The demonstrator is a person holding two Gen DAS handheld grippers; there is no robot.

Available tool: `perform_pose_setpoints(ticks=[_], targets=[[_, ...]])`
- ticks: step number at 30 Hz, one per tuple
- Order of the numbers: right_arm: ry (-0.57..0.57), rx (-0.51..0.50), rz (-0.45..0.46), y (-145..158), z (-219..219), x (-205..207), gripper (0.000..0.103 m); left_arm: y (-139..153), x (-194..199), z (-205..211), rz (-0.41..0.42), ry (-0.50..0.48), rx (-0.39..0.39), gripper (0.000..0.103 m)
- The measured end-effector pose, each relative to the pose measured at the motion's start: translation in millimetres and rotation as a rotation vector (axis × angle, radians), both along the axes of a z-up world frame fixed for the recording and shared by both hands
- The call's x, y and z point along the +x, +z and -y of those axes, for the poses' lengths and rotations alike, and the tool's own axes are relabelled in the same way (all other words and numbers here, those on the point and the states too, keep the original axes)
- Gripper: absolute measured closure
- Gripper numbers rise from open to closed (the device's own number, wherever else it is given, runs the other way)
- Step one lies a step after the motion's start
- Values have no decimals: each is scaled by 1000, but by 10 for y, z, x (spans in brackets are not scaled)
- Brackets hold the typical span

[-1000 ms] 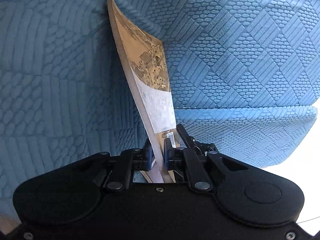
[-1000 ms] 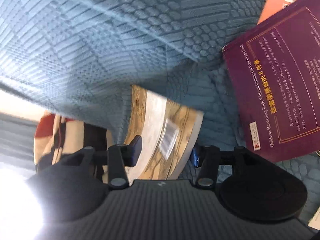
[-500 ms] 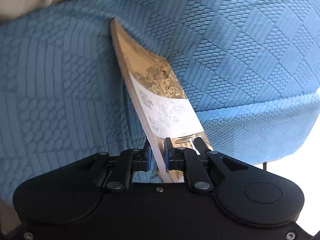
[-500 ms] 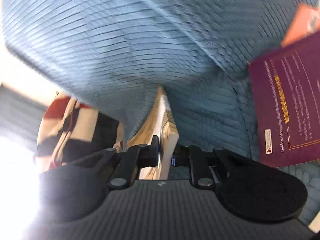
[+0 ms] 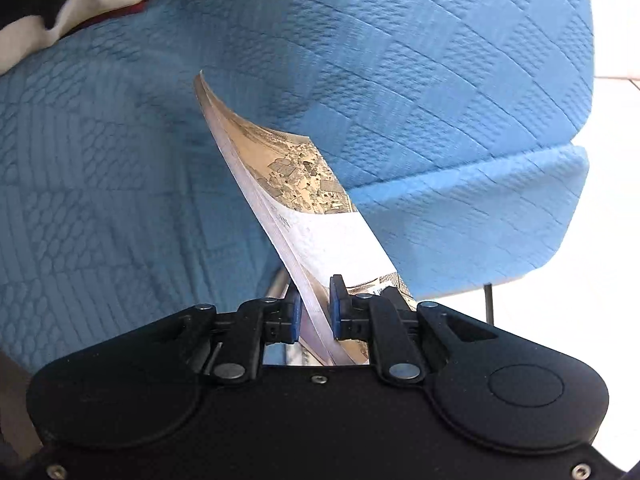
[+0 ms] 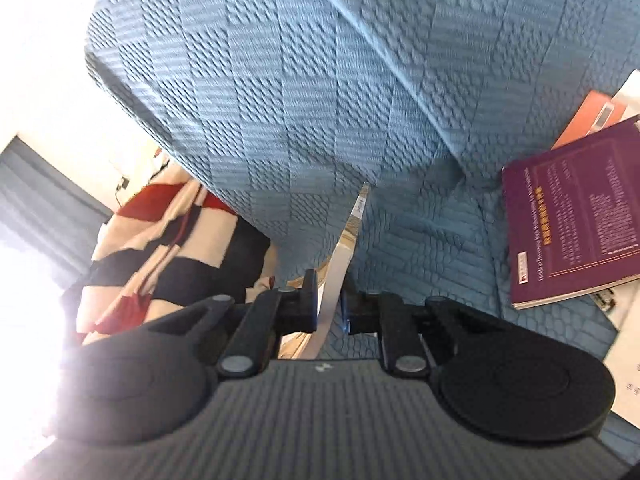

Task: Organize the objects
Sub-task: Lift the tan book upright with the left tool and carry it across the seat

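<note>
A thin book [image 5: 320,236] with a tan illustrated cover and a white band hangs above the blue quilted sofa [image 5: 440,80]. My left gripper [image 5: 314,308] is shut on its near edge, and the book slants up and away to the left. In the right wrist view the same book [image 6: 346,248] shows edge-on, and my right gripper [image 6: 330,300] is shut on it with both pads against the covers. A purple book [image 6: 572,216] lies on the sofa seat to the right, on top of an orange book [image 6: 588,120].
A red, black and cream blanket [image 6: 160,248] lies beyond the sofa's left end. White papers [image 6: 628,380] sit at the right edge under the purple book. The sofa's front edge and a thin metal leg [image 5: 488,304] stand over a bright white floor.
My right gripper went from open around the tan book to shut on it. Both grippers rose with the book, which rolled from flat to edge-on in the right wrist view.
</note>
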State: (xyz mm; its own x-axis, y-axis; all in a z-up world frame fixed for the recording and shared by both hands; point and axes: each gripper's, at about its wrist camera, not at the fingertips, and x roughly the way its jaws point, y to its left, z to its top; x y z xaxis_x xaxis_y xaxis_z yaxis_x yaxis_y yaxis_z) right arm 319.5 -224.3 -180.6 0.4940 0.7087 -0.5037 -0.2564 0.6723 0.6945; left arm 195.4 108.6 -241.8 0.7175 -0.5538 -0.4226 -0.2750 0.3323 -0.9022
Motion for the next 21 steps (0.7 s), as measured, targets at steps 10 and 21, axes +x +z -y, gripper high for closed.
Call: perform_pose_setpoints(ticks=[10, 21], targets=[[-45, -27, 88, 508, 318, -370, 88, 545, -86, 306, 58, -73, 48, 90], [-65, -85, 108, 412, 468, -736, 87, 486, -236, 465, 17, -126, 105, 90]])
